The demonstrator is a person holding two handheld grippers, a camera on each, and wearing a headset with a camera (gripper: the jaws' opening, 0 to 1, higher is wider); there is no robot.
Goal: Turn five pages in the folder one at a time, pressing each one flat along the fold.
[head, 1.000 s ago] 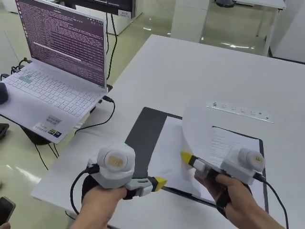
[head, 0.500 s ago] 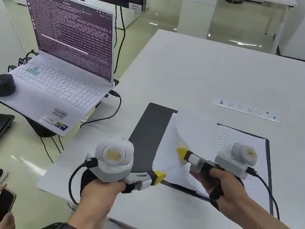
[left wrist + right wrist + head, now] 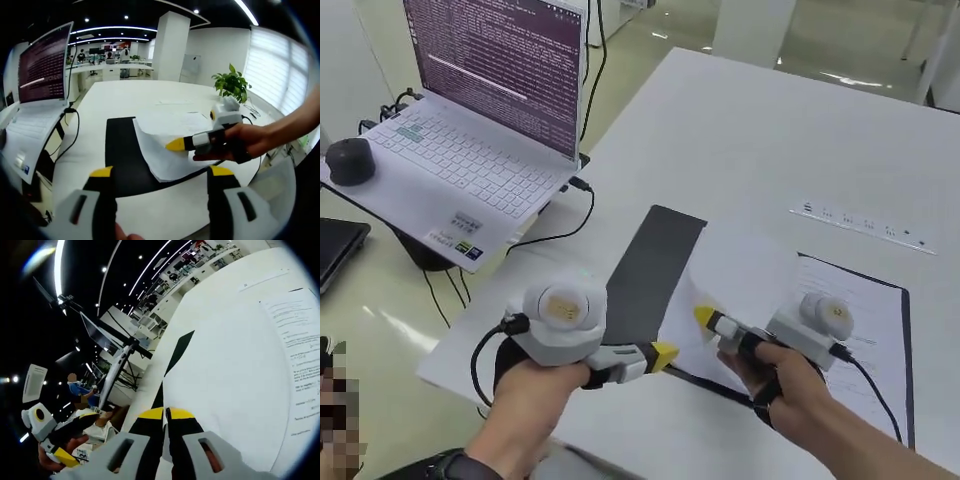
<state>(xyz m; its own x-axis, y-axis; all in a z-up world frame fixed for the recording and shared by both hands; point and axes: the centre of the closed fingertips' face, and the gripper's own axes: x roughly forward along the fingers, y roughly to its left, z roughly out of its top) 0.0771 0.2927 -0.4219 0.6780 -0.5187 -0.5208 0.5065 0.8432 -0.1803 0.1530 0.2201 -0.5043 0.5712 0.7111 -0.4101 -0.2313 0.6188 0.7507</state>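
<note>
**Sheet held mid-turn over open folder**

A matte black folder (image 3: 645, 270) lies open on a smooth white worktop (image 3: 740, 130), its left cover bare and dark, its right side carrying a printed sheet (image 3: 865, 300) of fine text. Between the two halves a thin white page (image 3: 740, 275) rises in a soft curl, lifted off the stack. Its near edge is caught in the right claw (image 3: 703, 318), whose yellow-tipped jaws are pressed together on the paper, as the right gripper view shows. The right hand (image 3: 780, 385) grips the glossy white handle low over the folder's near edge, the claw pointing left.

The left claw (image 3: 663, 355) hangs at the near edge of the worktop, just beside the folder's near left corner, its tip aimed right toward the other. In the left gripper view its two jaws stand spread wide and hold nothing. The left hand (image 3: 530, 400) wraps the rounded body from below.

Far left, a white laptop (image 3: 470, 150) sits open with text on its screen.
</note>
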